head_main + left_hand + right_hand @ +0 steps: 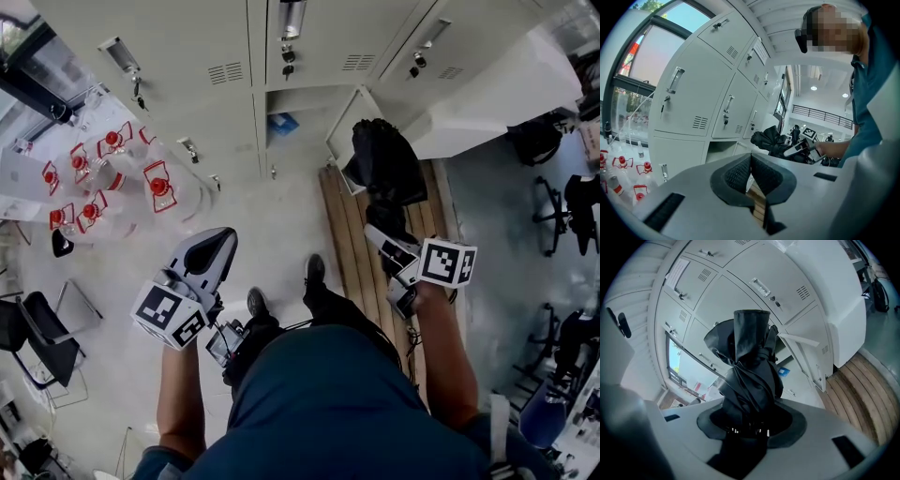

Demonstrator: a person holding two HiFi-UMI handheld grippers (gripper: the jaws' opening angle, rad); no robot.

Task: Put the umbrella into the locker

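The black folded umbrella (384, 159) sticks out ahead of my right gripper (382, 217), which is shut on its lower end. In the right gripper view the umbrella (750, 371) rises from between the jaws and hides much of the lockers. The open locker (298, 105) is a low compartment in the grey bank, its door (343, 131) swung out to the right, just left of the umbrella's tip. A blue item (281, 123) lies inside. My left gripper (217, 246) hangs to the left over the floor, its pads (740, 172) touching with nothing between them.
A wooden slatted bench (349, 234) runs below the umbrella, beside the person's shoes (314, 272). Several clear bottles with red labels (103, 178) stand on the floor at left. A black chair (42, 342) is at lower left, and more chairs and a dark bag (536, 139) at right.
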